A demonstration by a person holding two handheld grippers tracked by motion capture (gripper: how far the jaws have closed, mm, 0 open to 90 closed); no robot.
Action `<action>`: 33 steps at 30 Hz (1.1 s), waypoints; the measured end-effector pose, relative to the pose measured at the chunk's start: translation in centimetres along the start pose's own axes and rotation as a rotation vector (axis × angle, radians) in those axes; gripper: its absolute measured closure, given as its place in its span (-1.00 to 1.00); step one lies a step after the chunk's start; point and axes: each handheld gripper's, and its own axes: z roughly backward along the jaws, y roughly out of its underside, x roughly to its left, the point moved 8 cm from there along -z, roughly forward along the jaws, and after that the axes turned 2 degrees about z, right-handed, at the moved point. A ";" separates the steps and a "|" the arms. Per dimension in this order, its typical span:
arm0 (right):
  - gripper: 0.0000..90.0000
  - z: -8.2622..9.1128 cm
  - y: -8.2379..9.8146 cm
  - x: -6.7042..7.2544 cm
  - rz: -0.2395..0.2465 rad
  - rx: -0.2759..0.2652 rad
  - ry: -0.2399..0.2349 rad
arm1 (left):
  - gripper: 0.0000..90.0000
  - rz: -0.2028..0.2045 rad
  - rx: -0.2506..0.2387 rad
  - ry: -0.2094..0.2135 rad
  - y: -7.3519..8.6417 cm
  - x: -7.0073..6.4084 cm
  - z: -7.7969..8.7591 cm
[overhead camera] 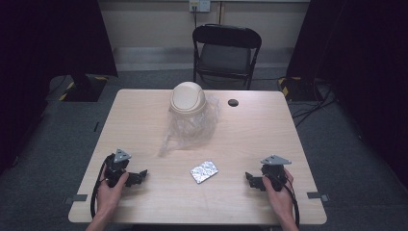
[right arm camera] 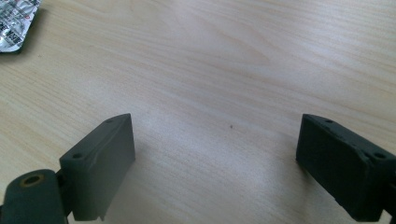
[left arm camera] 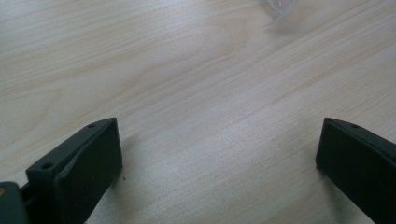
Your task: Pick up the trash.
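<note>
A small beige bin with a domed swing lid stands at the middle back of the wooden table, with a clear plastic bag hanging around it and spilling toward me. A silver foil packet lies flat at the front centre, and its corner shows in the right gripper view. My left gripper rests near the front left, jaws wide open over bare wood. My right gripper rests near the front right, also open with nothing between its jaws. A tip of the bag shows in the left gripper view.
A black cable hole sits in the table right of the bin. A black folding chair stands behind the far edge. Dark curtains and floor cables flank both sides.
</note>
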 end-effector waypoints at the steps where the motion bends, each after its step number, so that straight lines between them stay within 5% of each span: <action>1: -0.77 0.0 0.0 0.0 0.000 0.000 0.000 | -1.00 0.000 0.000 0.000 0.0 0.0 0.0; 10: -0.77 0.0 0.0 0.0 -0.002 0.001 0.000 | -0.95 -0.004 -0.005 0.001 0.0 0.0 0.2; 14: -0.77 0.0 0.0 0.0 -0.002 0.002 0.001 | -0.63 0.012 -0.040 0.002 -0.1 0.0 0.5; 16: -0.77 0.0 0.0 0.0 -0.001 0.002 0.001 | -0.65 0.011 -0.030 -0.002 -0.1 -0.1 0.5; 21: -0.77 0.0 0.0 0.0 0.000 0.000 0.001 | -0.65 0.020 -0.032 0.093 -0.4 -1.5 0.7; 25: -0.77 0.0 0.0 0.0 -0.001 0.001 0.001 | -0.64 -0.015 -0.039 0.090 -0.9 -2.0 1.0; 27: -0.77 0.0 0.0 0.0 0.000 0.000 0.000 | -0.61 -0.081 -0.045 0.097 -1.5 -2.5 1.4; 33: -0.77 0.0 0.0 0.0 -0.001 0.002 0.001 | -0.61 -0.032 -0.119 0.172 -3.3 -3.1 2.1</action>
